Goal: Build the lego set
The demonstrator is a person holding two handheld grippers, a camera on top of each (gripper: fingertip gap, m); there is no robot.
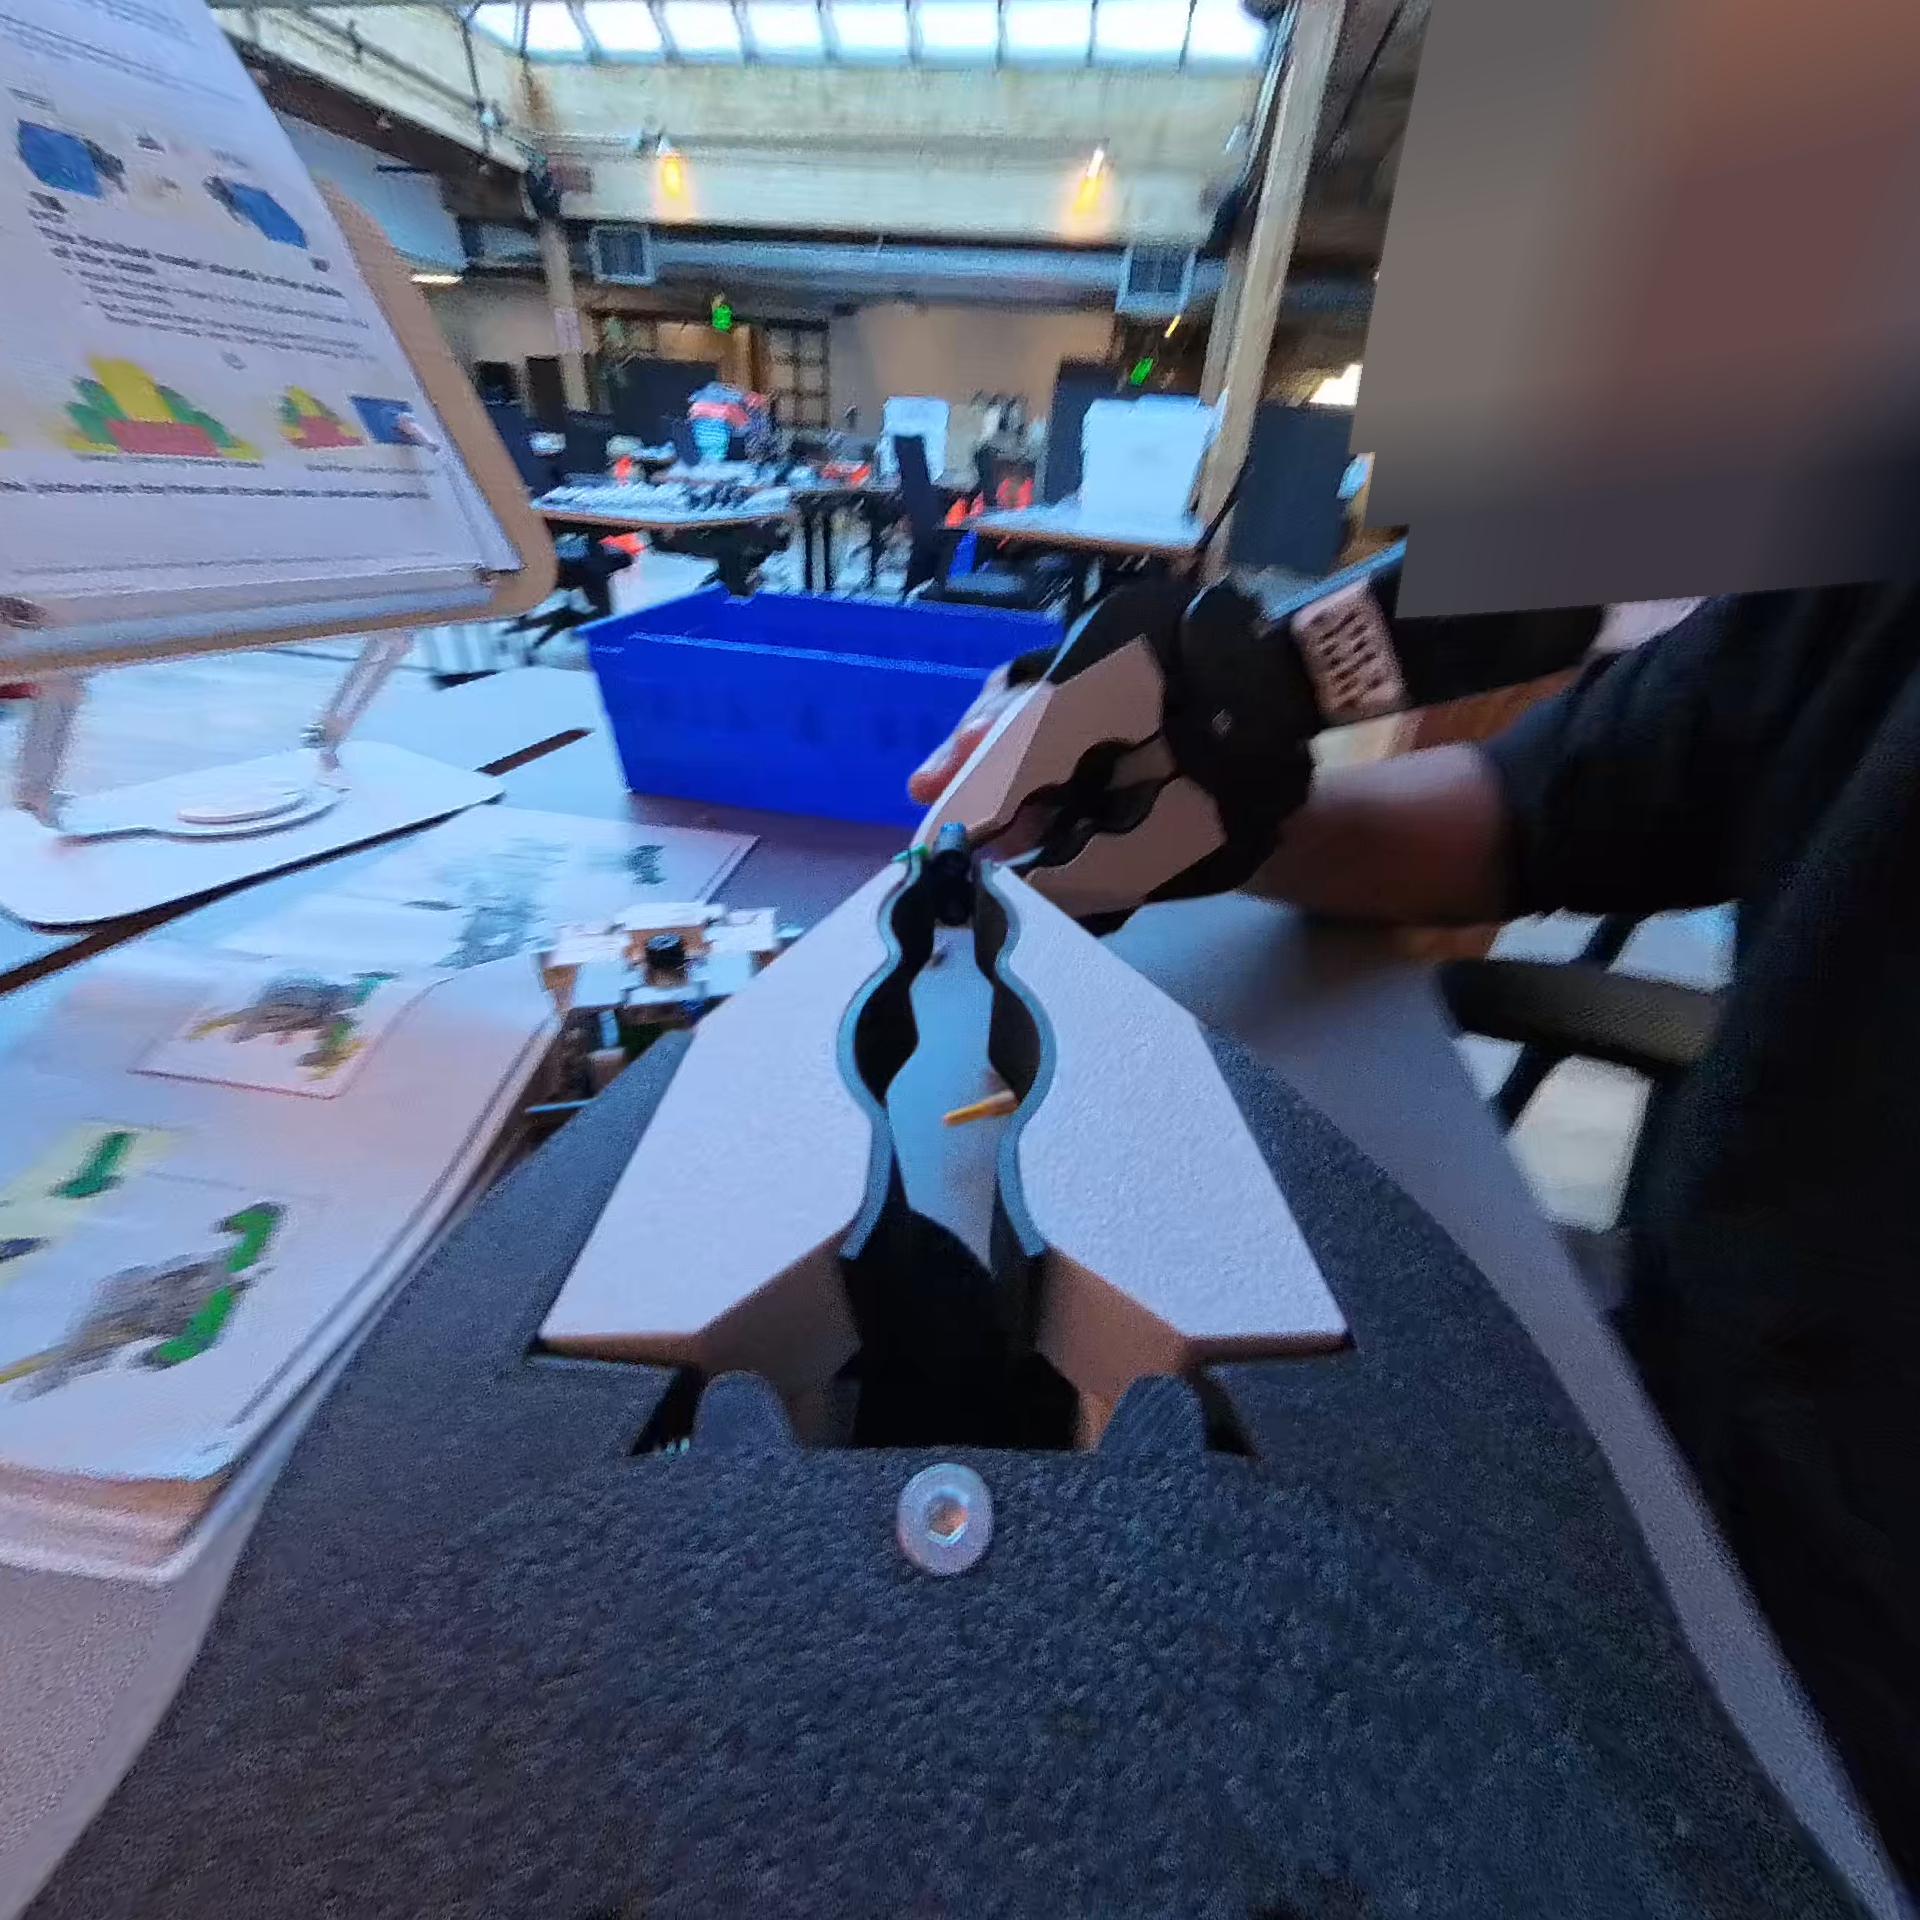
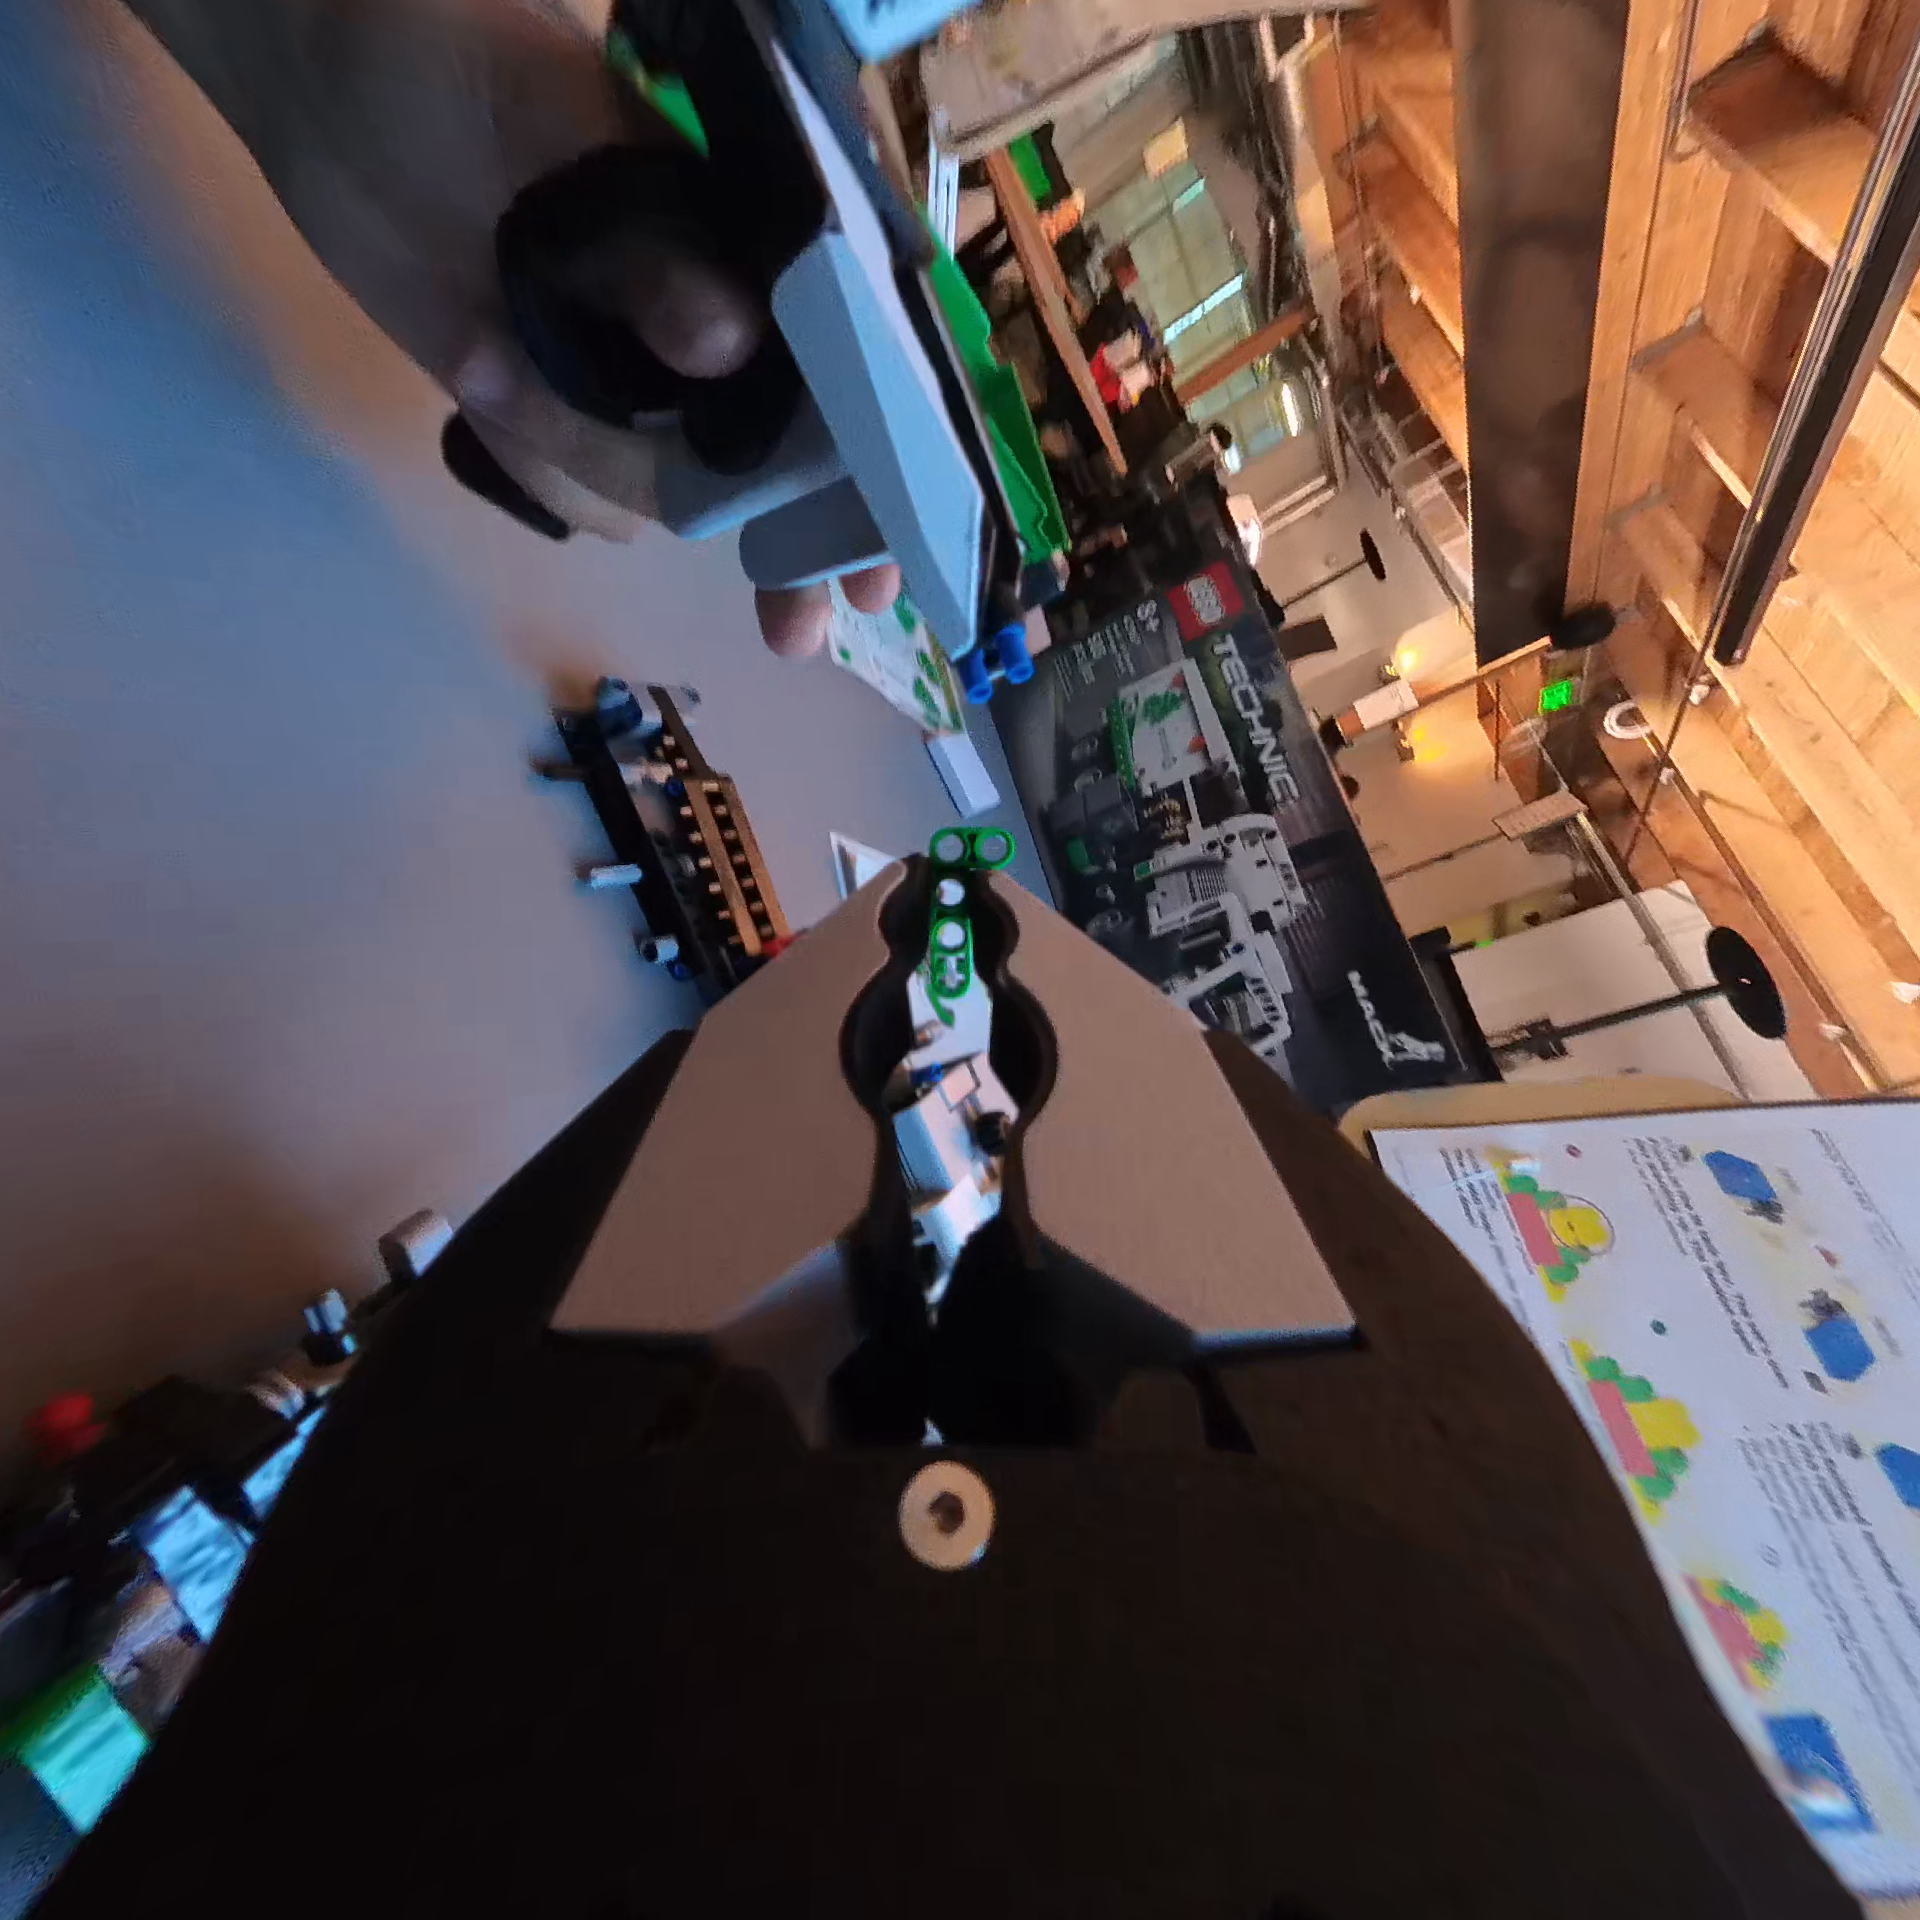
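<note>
A: Left tongs [image 1: 943, 868] fill the near part of the left wrist view, and their tips are closed on a small dark pin [image 1: 948, 883] with a blue end.

B: And behind them?

A: Right tongs [image 1: 1003, 800] come in from the right, in a person's hand [image 1: 1382, 821], and their tips are just beside the left tips. The two pairs almost touch there.

B: What do the right tongs hold?

A: In the right wrist view the right tongs [image 2: 956, 868] are closed on a green beam [image 2: 956, 904] with round holes. Its bent end sticks out past the tips.

B: Where is the model?

A: A dark frame [image 2: 675, 821] with pins lies on the tabletop [image 2: 260, 779], well apart from the beam, to its left in that view. More loose parts [image 2: 156, 1475] lie at the lower left edge, but they are blurred. In the left wrist view a small white and black assembly [image 1: 665, 961] sits on the tabletop [image 1: 1299, 997], beside an open booklet [image 1: 260, 1143].

B: Anything else near?

A: A blue bin [image 1: 800, 701] stands behind the booklet, and a printed sheet on a stand [image 1: 208, 343] is at the upper left. The set's box [image 2: 1216, 831] lies beyond the beam in the right wrist view.
</note>
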